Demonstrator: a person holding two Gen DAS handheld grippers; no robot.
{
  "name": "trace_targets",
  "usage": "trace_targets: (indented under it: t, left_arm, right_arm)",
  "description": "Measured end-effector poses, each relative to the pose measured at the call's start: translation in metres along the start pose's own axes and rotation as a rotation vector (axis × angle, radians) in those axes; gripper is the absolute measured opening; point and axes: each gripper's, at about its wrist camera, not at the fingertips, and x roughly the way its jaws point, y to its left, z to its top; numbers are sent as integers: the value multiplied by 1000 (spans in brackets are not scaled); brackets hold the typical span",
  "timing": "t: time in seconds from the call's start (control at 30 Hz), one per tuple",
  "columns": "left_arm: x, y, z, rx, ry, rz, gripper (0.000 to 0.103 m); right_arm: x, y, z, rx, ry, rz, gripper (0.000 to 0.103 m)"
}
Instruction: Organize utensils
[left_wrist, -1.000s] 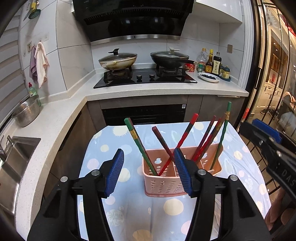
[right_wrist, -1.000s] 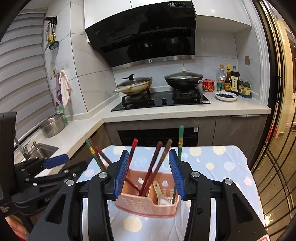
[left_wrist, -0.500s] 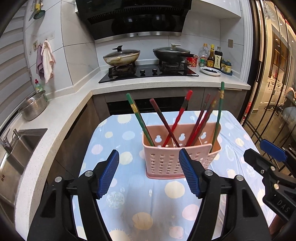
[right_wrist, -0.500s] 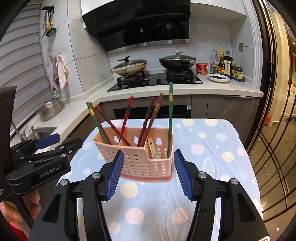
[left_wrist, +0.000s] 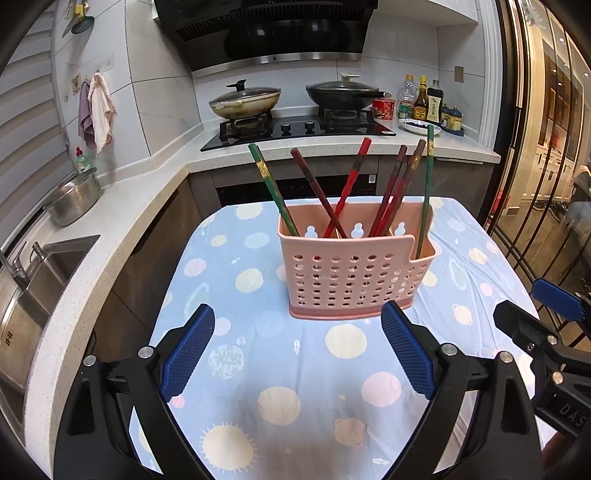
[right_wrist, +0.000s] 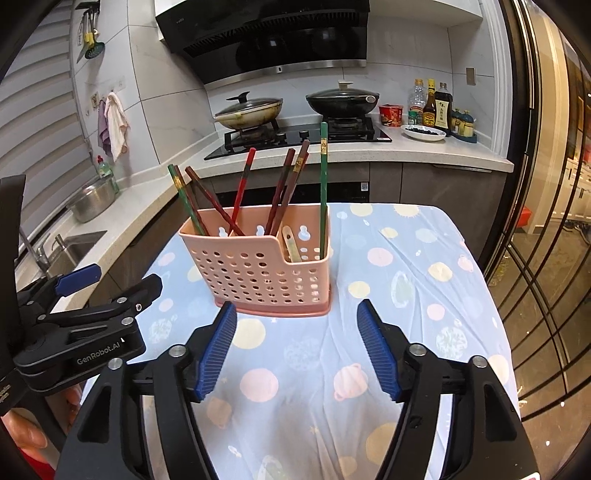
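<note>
While both claws had just been opening, the left claw (left_wrist: 297, 354) and right claw (right_wrist: 297, 349) gaped empty before the pink perforated plastic utensil basket (left_wrist: 351, 273).

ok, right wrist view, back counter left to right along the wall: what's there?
Hanging cloths → steel colander → lidded pan → black lidded wok → red cup → sauce bottles.

Pink utensil basket (left_wrist: 352, 275) stands on cloth-covered table (left_wrist: 236, 369).
</note>
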Motion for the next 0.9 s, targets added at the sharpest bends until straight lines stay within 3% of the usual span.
trace_targets:
  t: [0.07,0.23,0.27,0.9]
  left_arm:
    - [1,0,-4,-2,8,7,91]
    - [3,0,-13,-6,30,10,92]
    - [3,1,-14,-8,34,12,92]
    - [9,4,-31,-26,81,16,96]
  right_arm:
    - [-2,1,-4,-5,-6,-13,85]
    - [-4,2,-11,-19,-11,-42,88]
    - [-3,1,-12,-19,-7,-40,98]
    - [2,4,-25,-43,26,-79,96]
